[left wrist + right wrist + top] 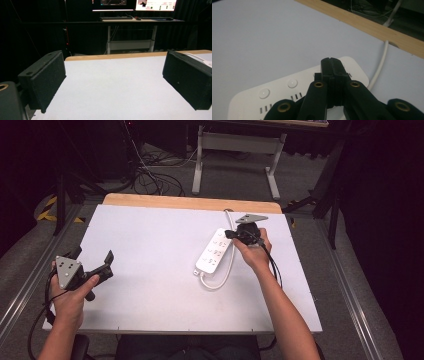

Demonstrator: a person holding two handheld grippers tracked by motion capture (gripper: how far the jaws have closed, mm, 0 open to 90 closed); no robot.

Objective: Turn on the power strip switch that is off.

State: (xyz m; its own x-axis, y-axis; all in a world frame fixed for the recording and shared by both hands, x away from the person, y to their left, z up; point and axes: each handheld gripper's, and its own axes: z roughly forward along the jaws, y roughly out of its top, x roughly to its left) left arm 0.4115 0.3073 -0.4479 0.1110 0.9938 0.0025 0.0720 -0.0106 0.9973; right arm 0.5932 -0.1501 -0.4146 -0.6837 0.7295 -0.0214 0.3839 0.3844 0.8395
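1. The right gripper [332, 63] is clenched on nothing, its jaws pressed together as a blunt tip, likely for prodding a switch.
2. Beneath it, the white power strip [214, 251] lies flat right of the table's [150, 285] centre, cord [226, 275] looping alongside.
3. The left gripper [102, 265] waits released, well apart near the left edge.

Bright tabletop, dark surroundings, soft focus
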